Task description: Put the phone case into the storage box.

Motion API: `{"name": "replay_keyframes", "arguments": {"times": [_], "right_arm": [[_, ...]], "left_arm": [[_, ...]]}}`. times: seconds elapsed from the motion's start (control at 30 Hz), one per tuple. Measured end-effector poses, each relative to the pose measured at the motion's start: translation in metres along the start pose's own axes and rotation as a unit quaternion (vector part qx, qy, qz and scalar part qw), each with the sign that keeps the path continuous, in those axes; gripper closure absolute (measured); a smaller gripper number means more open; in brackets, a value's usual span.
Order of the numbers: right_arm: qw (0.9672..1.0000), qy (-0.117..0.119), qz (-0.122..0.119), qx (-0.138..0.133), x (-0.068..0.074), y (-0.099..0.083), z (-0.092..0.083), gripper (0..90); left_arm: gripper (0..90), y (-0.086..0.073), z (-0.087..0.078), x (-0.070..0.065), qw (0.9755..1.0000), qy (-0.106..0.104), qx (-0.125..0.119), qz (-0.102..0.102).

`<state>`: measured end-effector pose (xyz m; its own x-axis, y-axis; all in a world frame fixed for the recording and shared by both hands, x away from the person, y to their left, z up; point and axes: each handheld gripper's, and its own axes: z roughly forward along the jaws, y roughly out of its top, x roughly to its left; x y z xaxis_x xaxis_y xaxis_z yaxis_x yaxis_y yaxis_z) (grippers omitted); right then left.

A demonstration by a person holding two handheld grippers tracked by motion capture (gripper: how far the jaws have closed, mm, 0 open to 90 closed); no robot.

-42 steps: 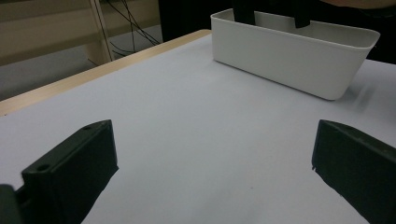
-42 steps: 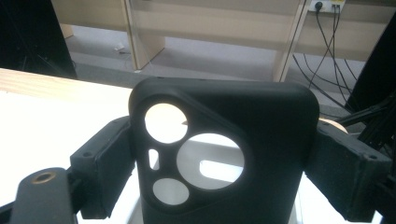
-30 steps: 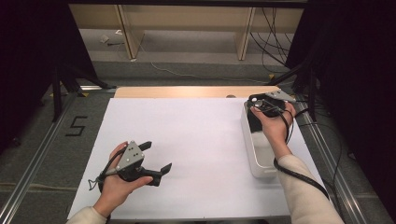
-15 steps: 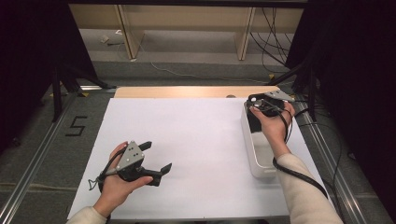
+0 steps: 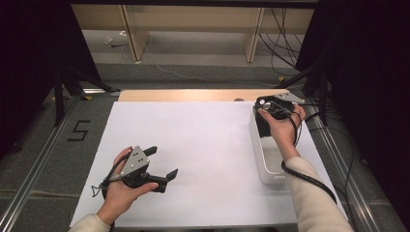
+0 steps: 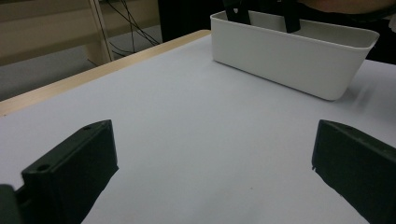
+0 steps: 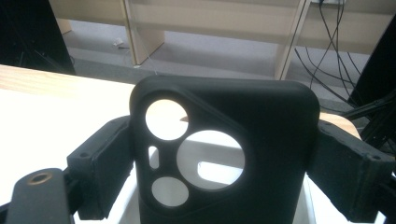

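A black phone case (image 7: 271,121) with round camera cut-outs stands upright between the jaws of my right gripper (image 7: 224,156), which press on its two long sides. In the high view that gripper (image 5: 271,108) hovers at the far end of a long white bin (image 5: 257,153) on the table's right side, the case (image 5: 265,102) pointing away from the person. My left gripper (image 5: 164,162) rests low over the white table top (image 5: 203,140) at the near left, jaws wide apart and nothing between them. In the left gripper view its jaws (image 6: 210,154) frame bare table, with the bin (image 6: 289,60) beyond.
A wooden strip (image 5: 193,94) borders the table's far edge. Metal rails (image 5: 338,159) run along both sides, and a cable (image 5: 309,180) trails from the right gripper past the bin. Shelving legs and loose cables stand on the floor behind.
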<state>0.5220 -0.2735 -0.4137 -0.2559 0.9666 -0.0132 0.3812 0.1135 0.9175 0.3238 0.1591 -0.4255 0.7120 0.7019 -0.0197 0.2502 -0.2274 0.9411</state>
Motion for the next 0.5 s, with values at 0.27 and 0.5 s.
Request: {"name": "replay_keyframes", "arguments": {"times": [0.27,0.5], "right_arm": [[1.0000,-0.003,0.002,-0.001,-0.0004,0.0000,0.0036,13.9],[1.0000,-0.003,0.005,-0.001,-0.0011,0.0001,0.0068,13.7]], "left_arm": [[0.0,-0.0002,0.0003,0.0001,1.0000,0.000,0.000,0.000],[0.0,-0.0002,0.0004,0.0001,1.0000,-0.001,0.000,0.000]]}}
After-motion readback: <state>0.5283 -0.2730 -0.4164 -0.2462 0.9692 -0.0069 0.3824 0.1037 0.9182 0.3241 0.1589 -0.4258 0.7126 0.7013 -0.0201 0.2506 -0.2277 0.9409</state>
